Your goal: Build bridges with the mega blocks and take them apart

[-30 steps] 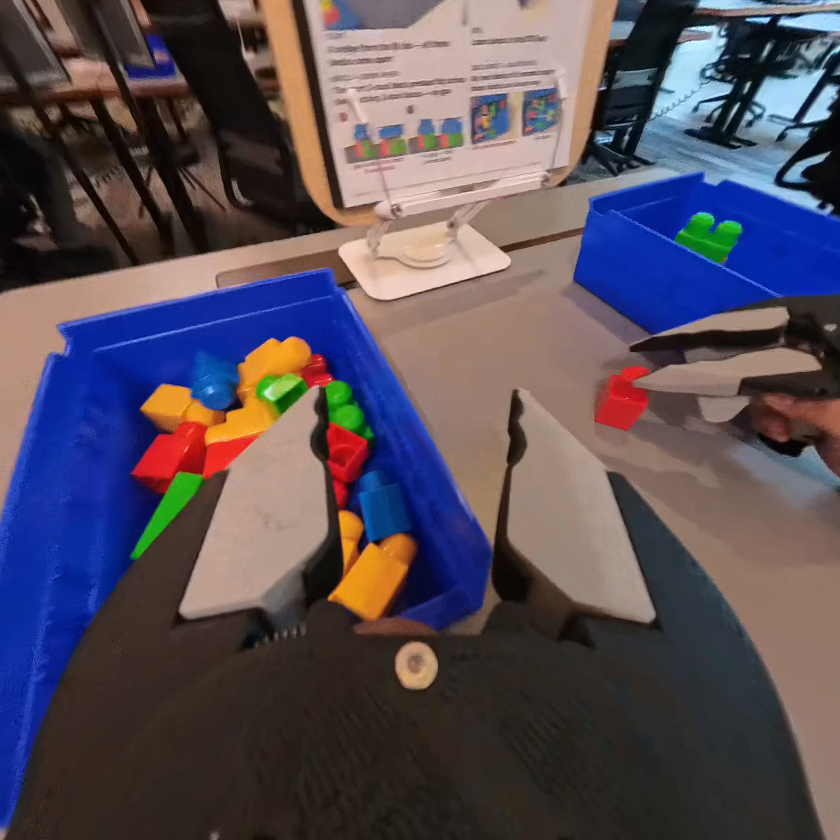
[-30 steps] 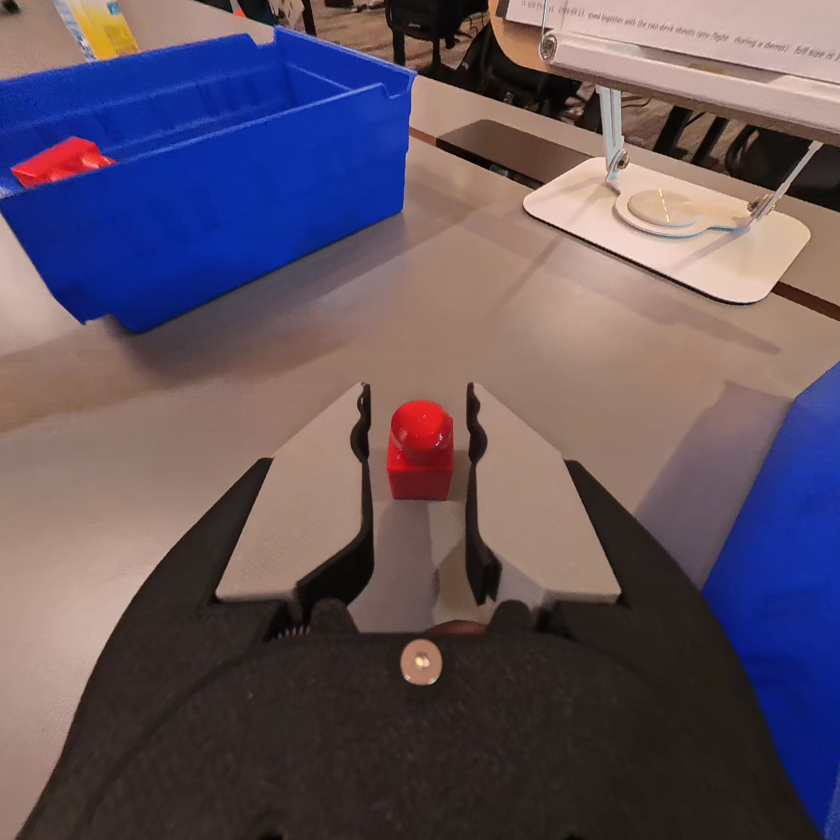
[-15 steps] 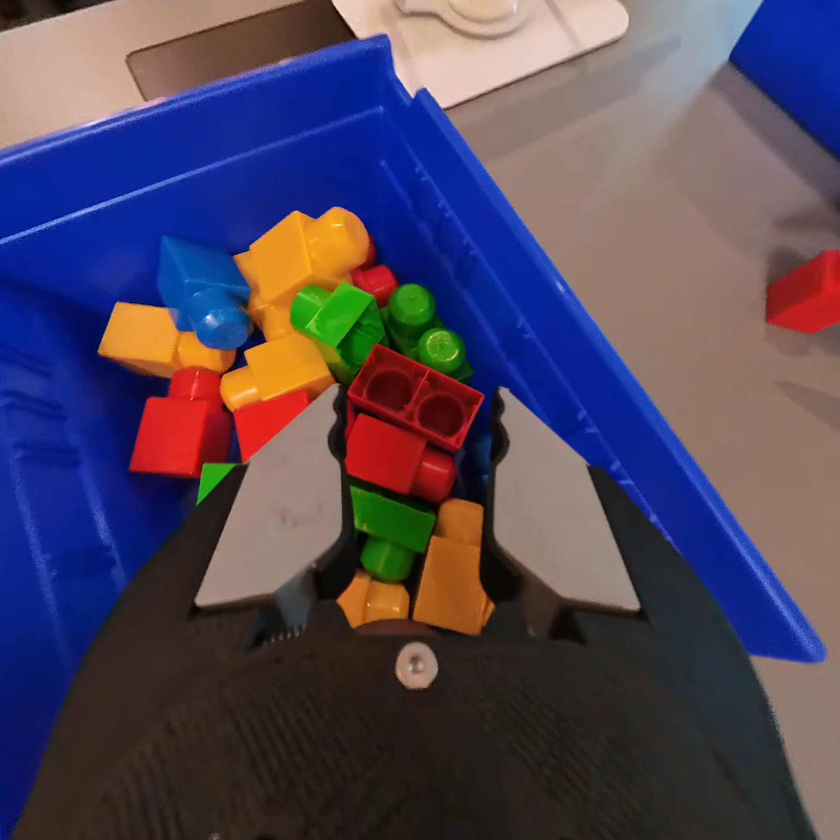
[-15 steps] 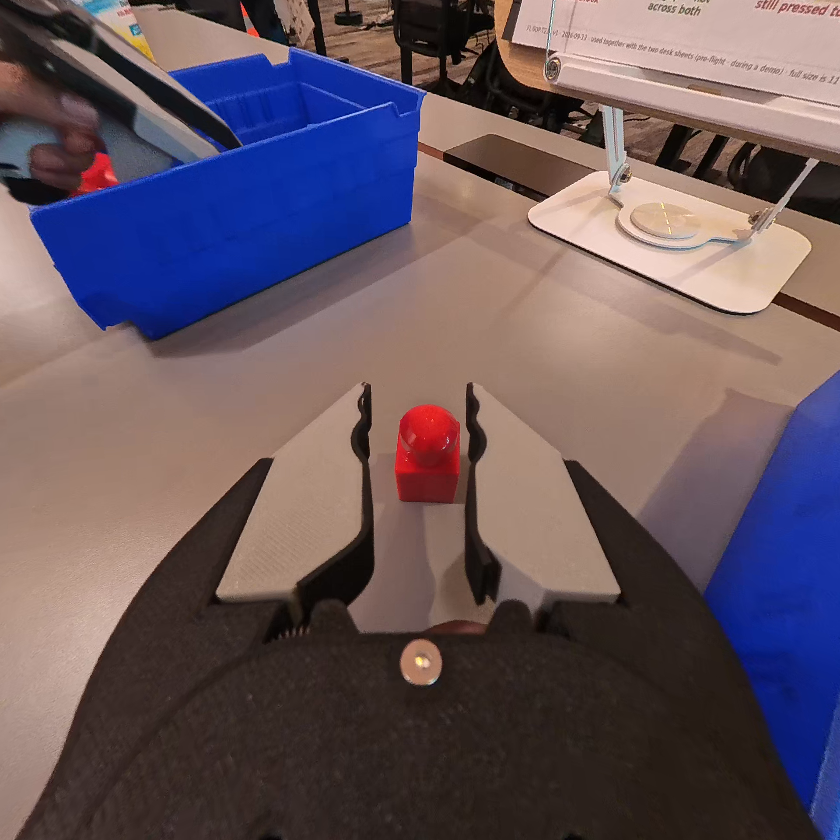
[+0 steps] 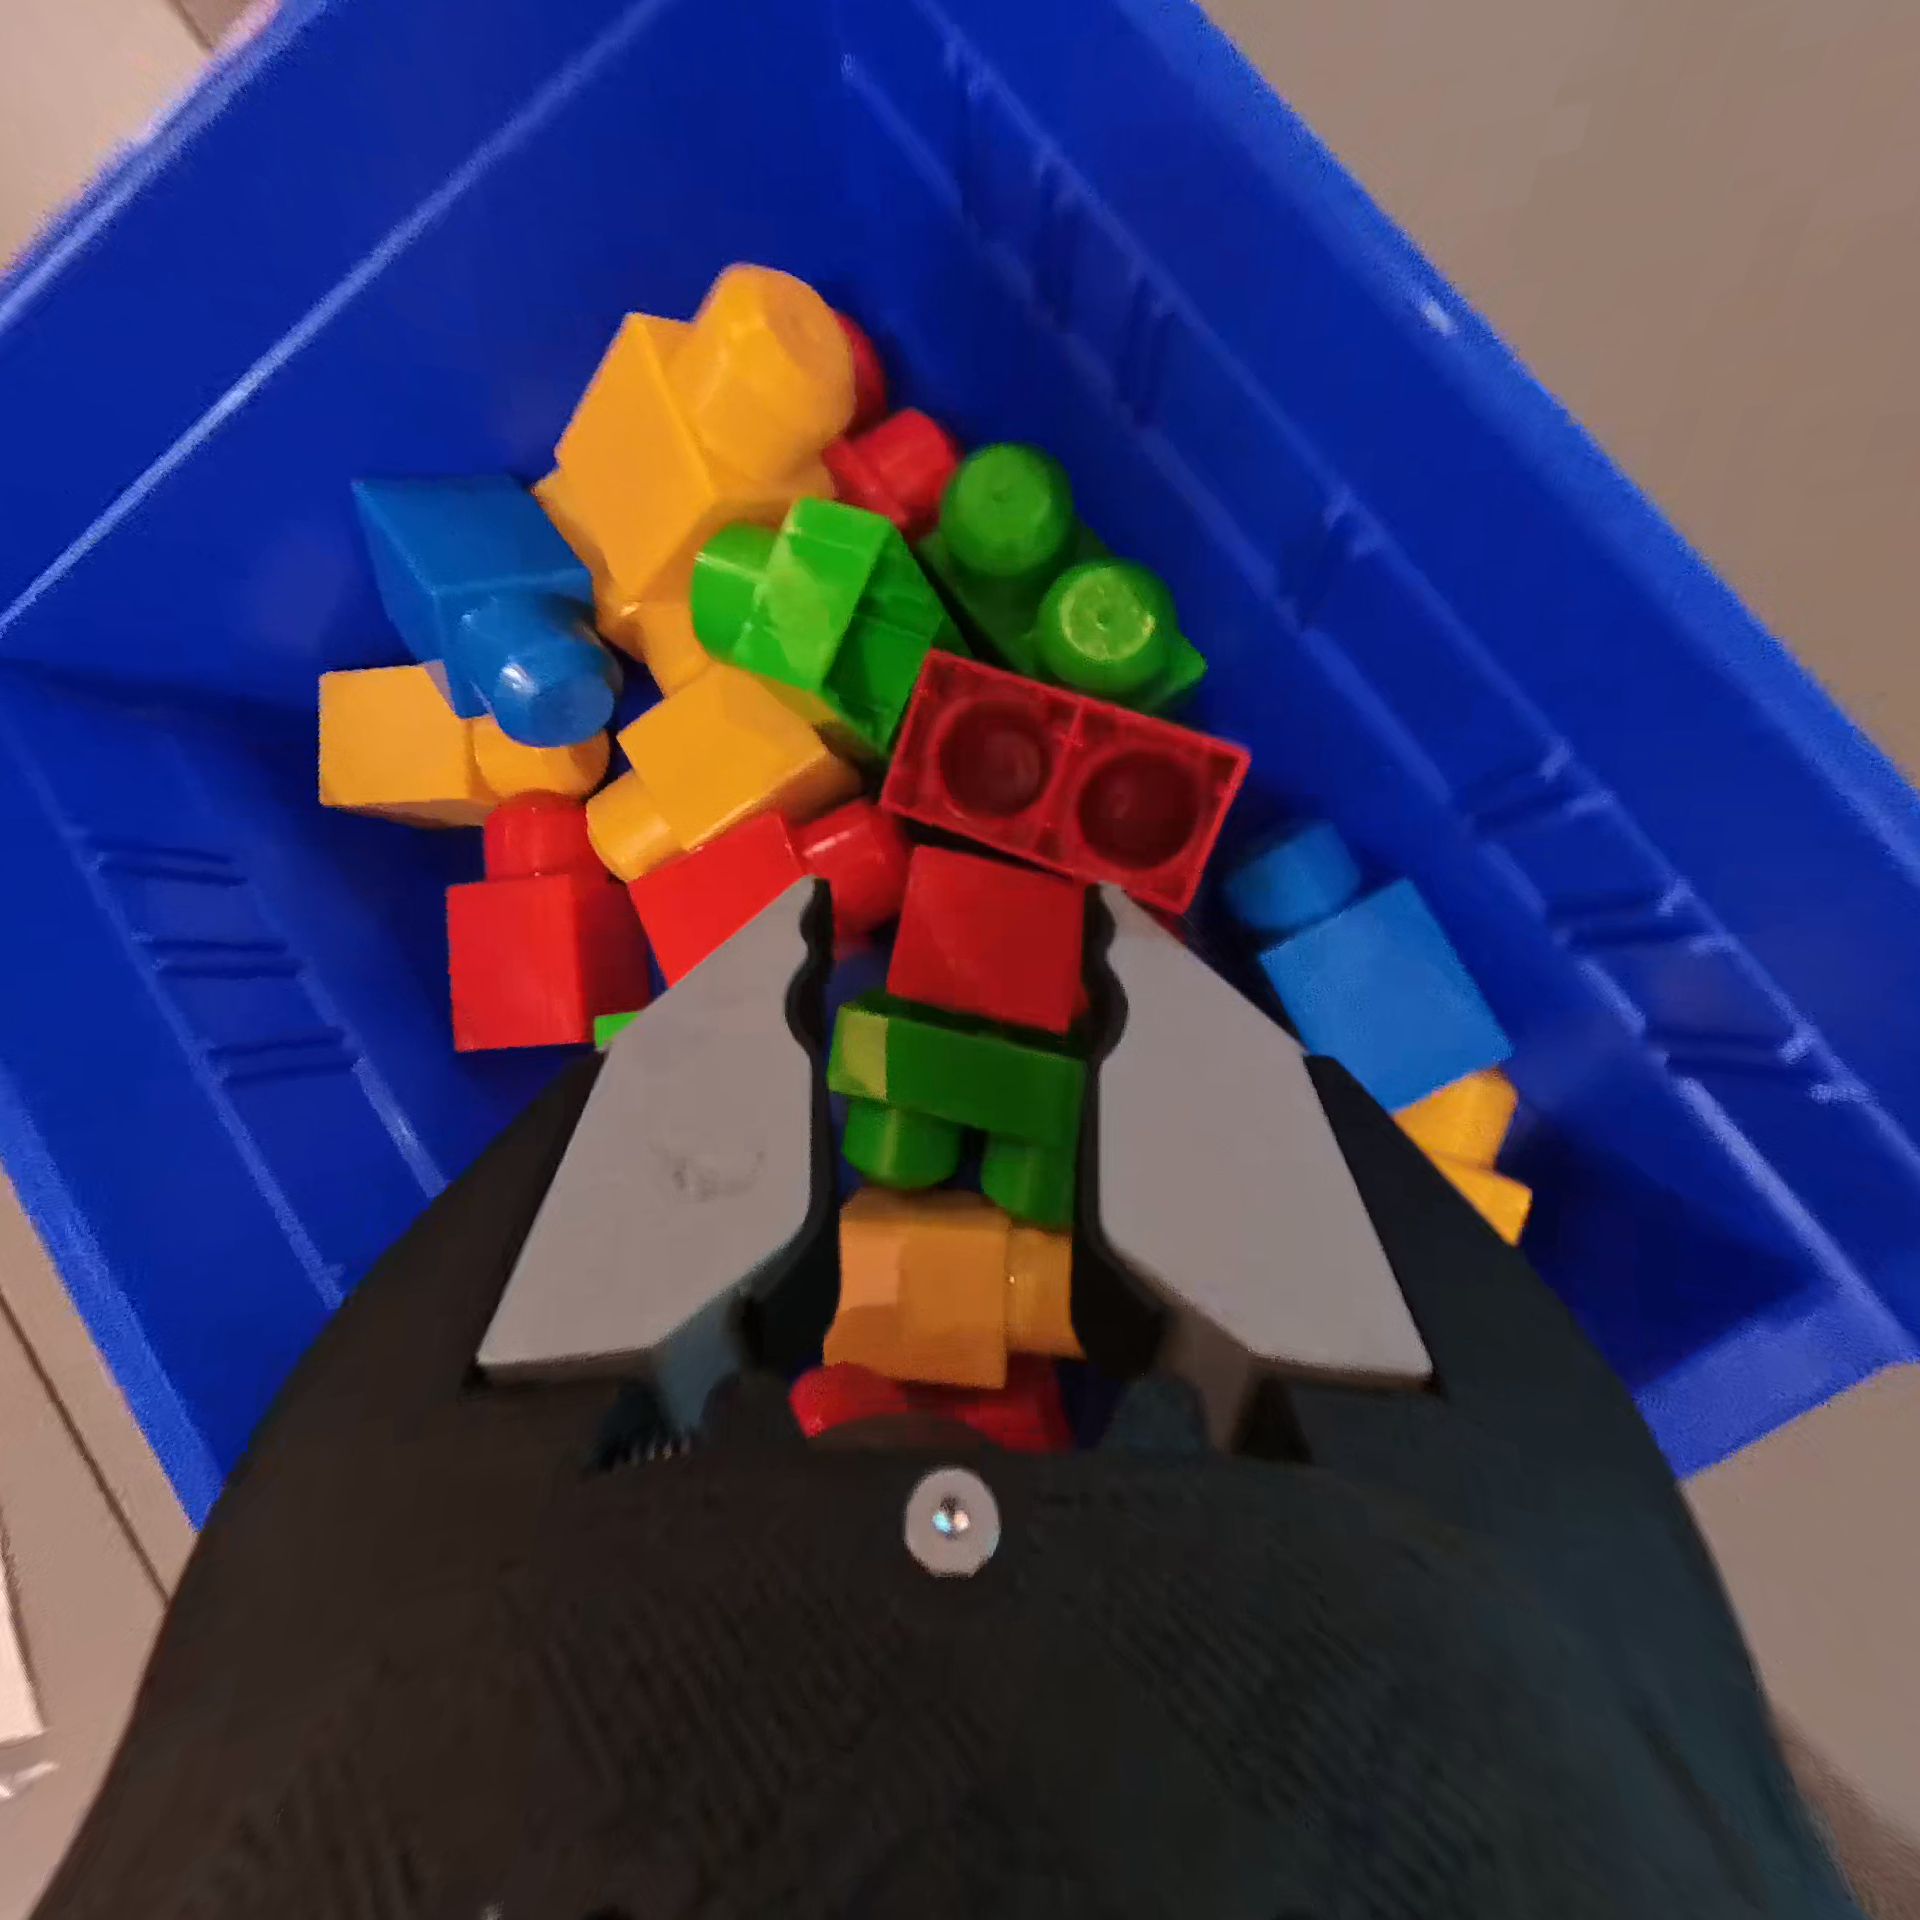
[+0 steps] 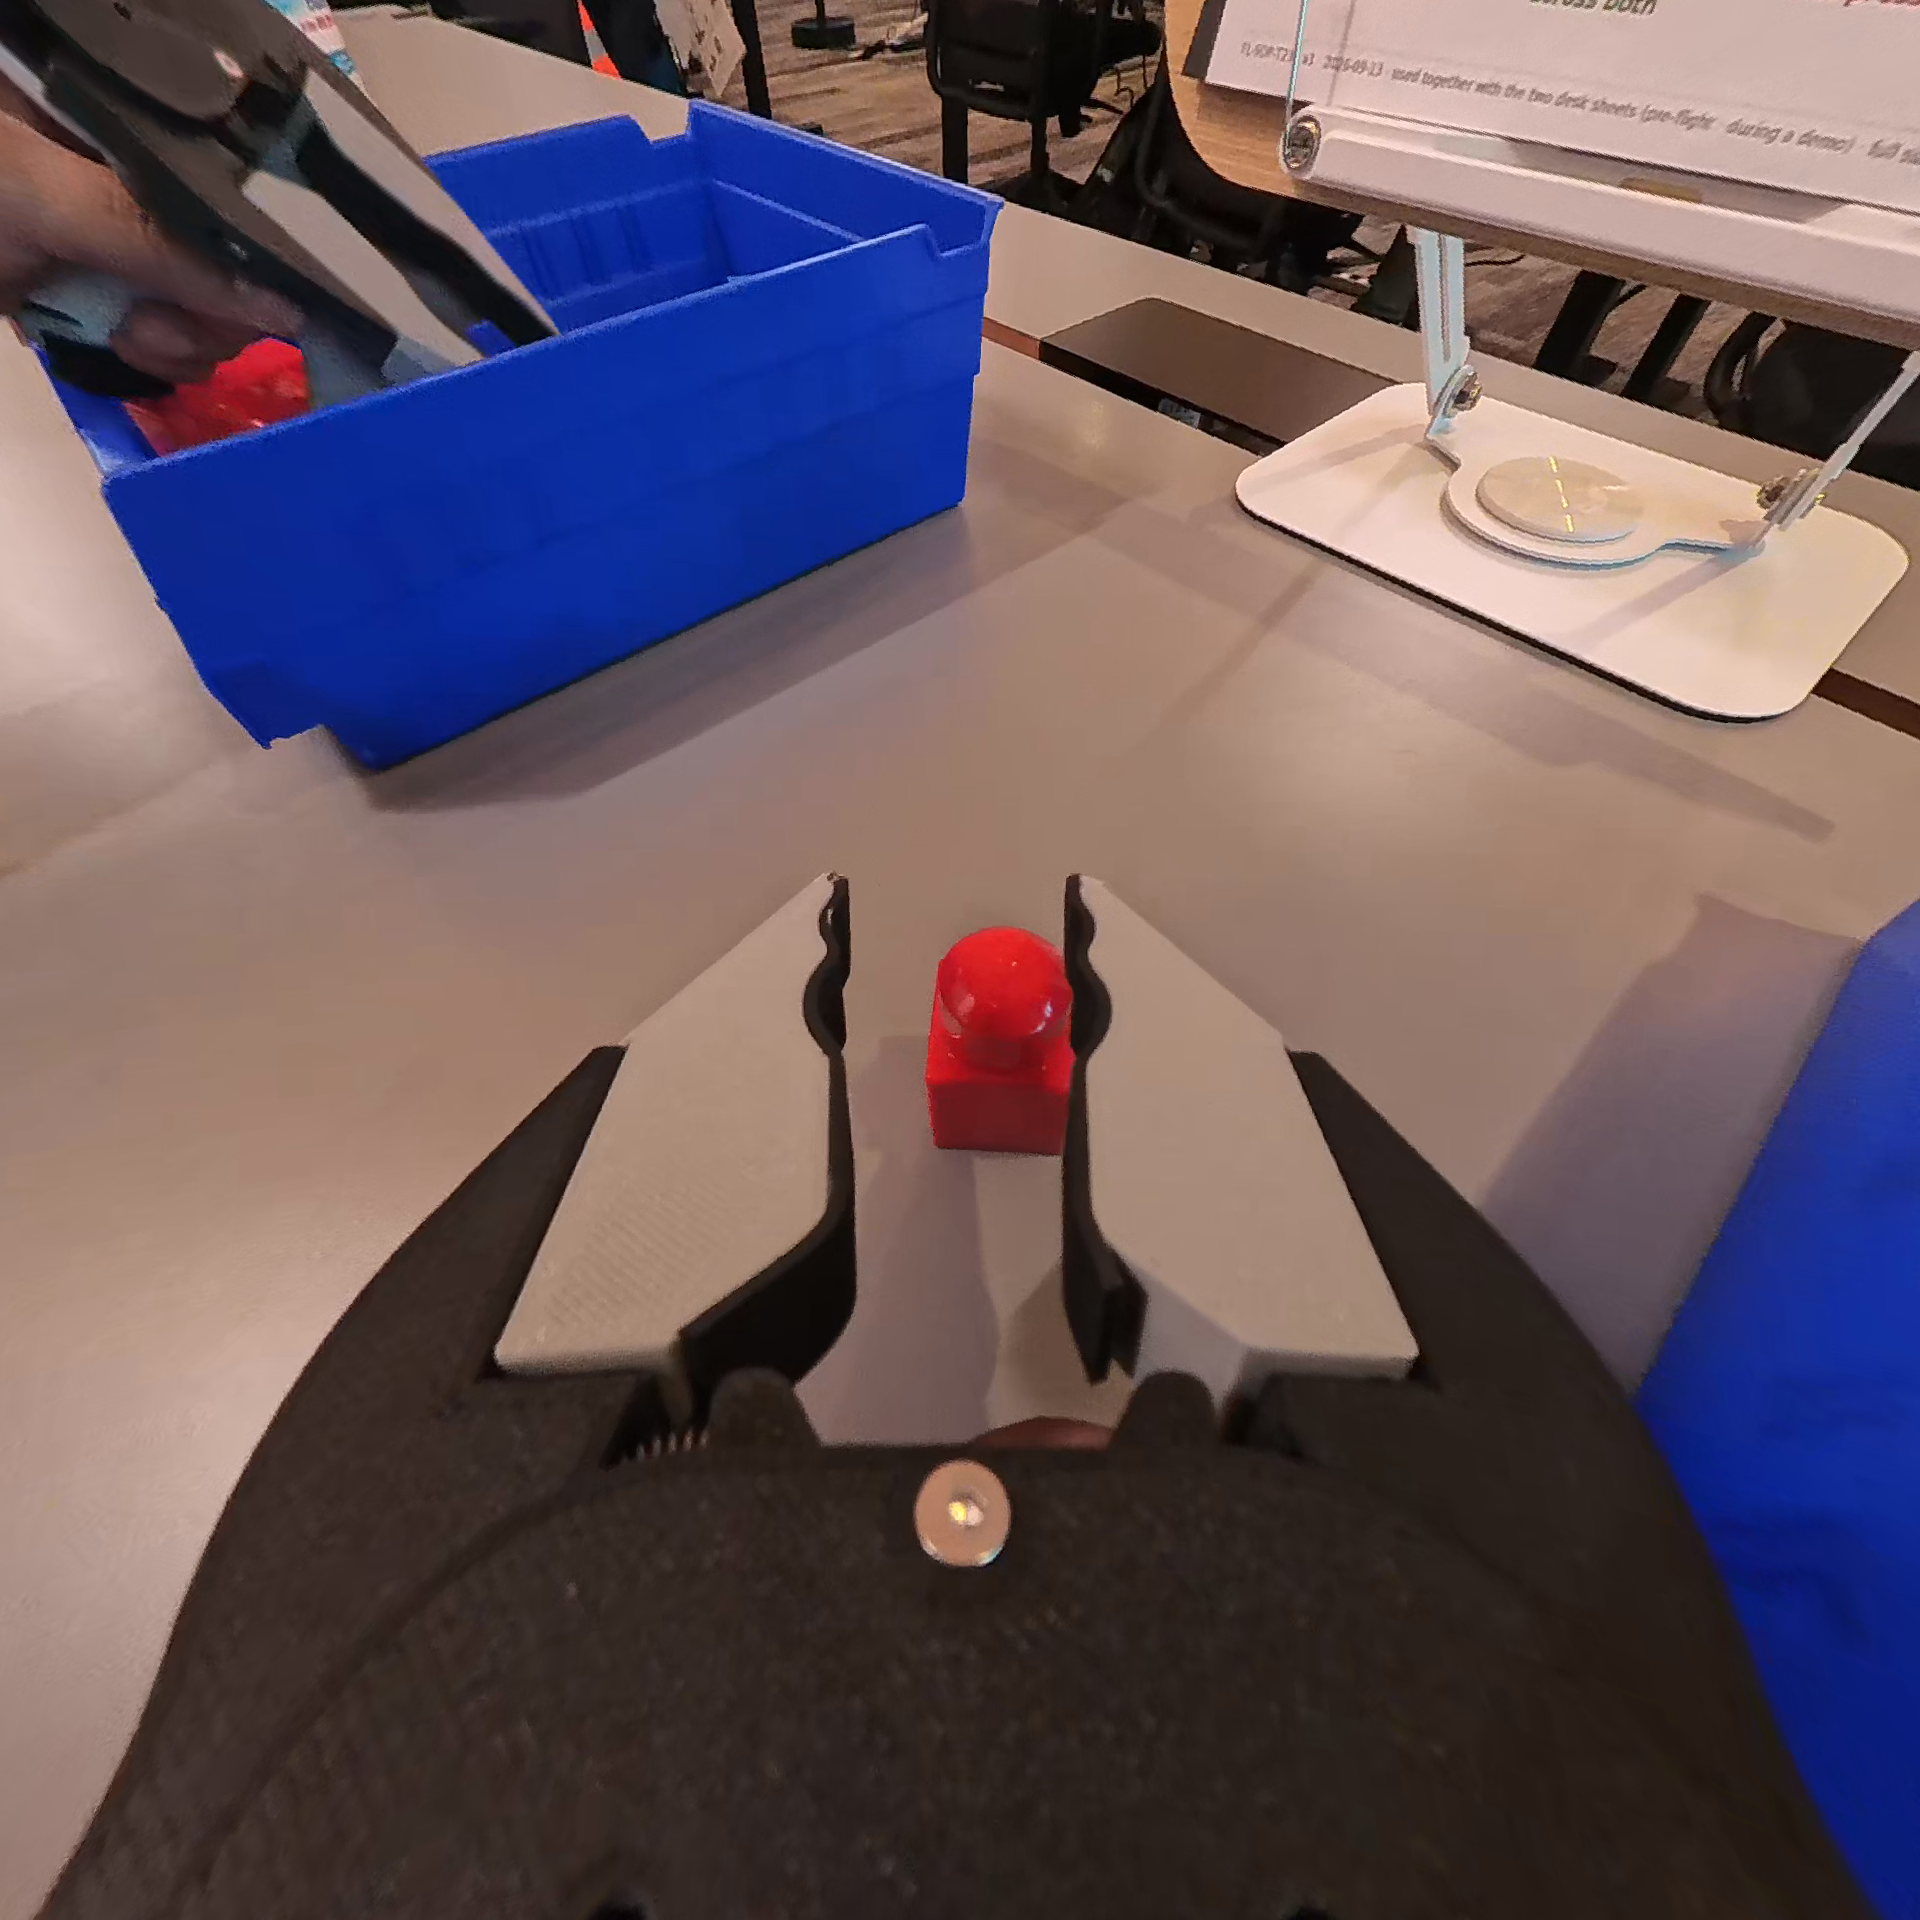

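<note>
The left gripper (image 5: 961, 935) reaches down into a blue bin (image 5: 1455, 520) full of blocks, its jaws parted around a red block (image 5: 982, 951) in the middle of the frame. The right-hand finger (image 5: 1195, 1091) lies against the block's side, while a dark gap shows between the block and the left-hand finger (image 5: 707, 1091), so the block is not clamped. Just below it between the fingers lie a green block (image 5: 956, 1081) and an orange block (image 5: 925, 1288). Above the fingertips an upturned red two-stud block (image 5: 1065, 779) shows its hollow underside, with green, orange and blue blocks heaped around it toward the upper left.

The right gripper (image 6: 956, 997) hovers low over a grey table (image 6: 416, 987), jaws released. A small red one-stud block (image 6: 997, 1049) stands upright on the table between its fingers, close against the right-hand finger (image 6: 1195, 1143) and well clear of the left-hand one. In the upper left of that view, the other gripper dips into the blue bin; a white stand (image 6: 1558, 540) sits at the upper right.
</note>
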